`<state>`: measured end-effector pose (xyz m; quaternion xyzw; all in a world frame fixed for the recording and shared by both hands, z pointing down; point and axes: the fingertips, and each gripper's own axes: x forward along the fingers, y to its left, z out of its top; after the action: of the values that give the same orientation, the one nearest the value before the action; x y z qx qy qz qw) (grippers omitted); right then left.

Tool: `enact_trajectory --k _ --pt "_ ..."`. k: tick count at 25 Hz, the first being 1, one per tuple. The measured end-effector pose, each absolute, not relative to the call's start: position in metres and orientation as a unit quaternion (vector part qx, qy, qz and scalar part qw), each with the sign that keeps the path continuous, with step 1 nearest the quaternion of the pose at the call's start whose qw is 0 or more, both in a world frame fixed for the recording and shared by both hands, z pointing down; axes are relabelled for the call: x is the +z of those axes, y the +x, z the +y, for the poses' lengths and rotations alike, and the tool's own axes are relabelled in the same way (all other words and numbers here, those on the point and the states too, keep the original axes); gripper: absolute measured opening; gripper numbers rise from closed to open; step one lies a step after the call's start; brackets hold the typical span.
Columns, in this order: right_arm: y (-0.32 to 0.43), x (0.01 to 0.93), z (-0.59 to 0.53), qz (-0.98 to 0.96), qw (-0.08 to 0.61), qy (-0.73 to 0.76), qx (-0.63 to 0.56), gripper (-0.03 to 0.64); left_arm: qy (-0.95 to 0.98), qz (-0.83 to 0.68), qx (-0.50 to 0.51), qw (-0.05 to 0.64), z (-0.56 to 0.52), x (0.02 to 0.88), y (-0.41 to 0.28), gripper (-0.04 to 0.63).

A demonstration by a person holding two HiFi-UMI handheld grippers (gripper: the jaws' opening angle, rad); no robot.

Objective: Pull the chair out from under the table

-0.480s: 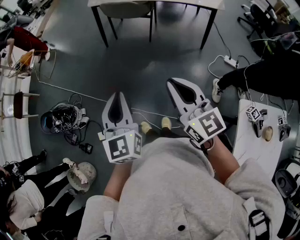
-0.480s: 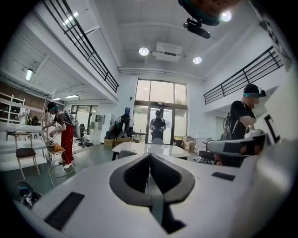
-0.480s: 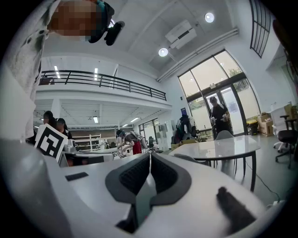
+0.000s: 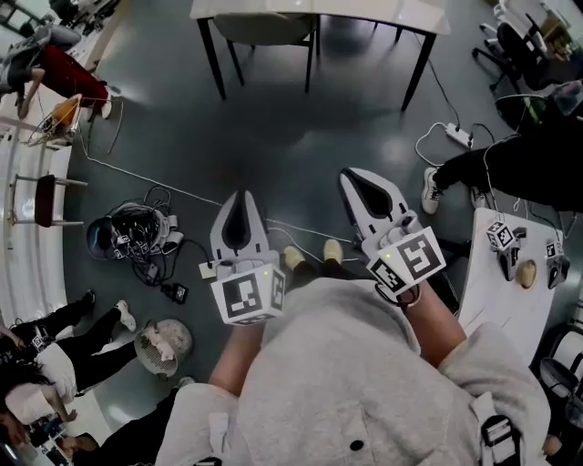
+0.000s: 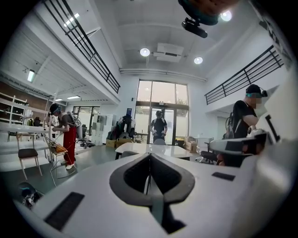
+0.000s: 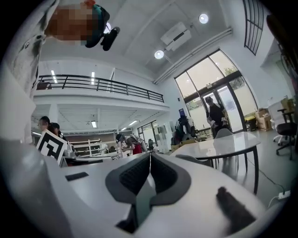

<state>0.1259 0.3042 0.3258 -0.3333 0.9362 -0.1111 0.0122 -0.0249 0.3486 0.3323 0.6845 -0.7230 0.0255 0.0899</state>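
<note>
Stage: approach; the chair is not yet touched, so none of the pull is done.
Chair (image 4: 264, 25): tucked under the table (image 4: 383, 14) at the far side of the open floor; mostly hidden by the white top; two dark legs show on the near side; well apart from both grippers.
Left gripper (image 4: 240, 197): jaws closed together with nothing between them; carried in front of the body, nose tipped a little down, aimed at the table.
Right gripper (image 4: 353, 175): jaws likewise pressed shut and empty; held about level, a little ahead of the left, angled toward the table.
Why so held: judged a carrying posture; no grip is due until the chair is within reach, so shut jaws are simply at rest; both noses point the way the person faces.
Floor between: bare grey floor ahead; a cable (image 4: 137, 173) runs in from the left; a power strip (image 4: 458, 136) lies near the table's right leg; the person's shoes (image 4: 293, 258) stand beside a thin cord.
Bystander: a leg (image 4: 474, 164) reaches in from the right, near the path.
Next need: judged; close the gap, open one or both grippers, take the chair's near edge, draw it straight back.
Risk: a skewed pull could catch a table leg; cords underfoot could snag.
</note>
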Motion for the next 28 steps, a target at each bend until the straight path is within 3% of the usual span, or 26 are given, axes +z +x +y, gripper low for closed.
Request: enact_trajectory --k 9,28 --pt "0.091 0.316 0.306 0.941 0.034 -0.313 -0.127 0.025 0.685 -0.722 0.012 0.097 0.349 0.331 -0.054 0.015" --pt "0.019 0.313 0.333 0.949 0.005 -0.303 -0.086 0.025 0.688 -0.720 -0.012 0.094 0.366 0.329 -0.112 0.015"
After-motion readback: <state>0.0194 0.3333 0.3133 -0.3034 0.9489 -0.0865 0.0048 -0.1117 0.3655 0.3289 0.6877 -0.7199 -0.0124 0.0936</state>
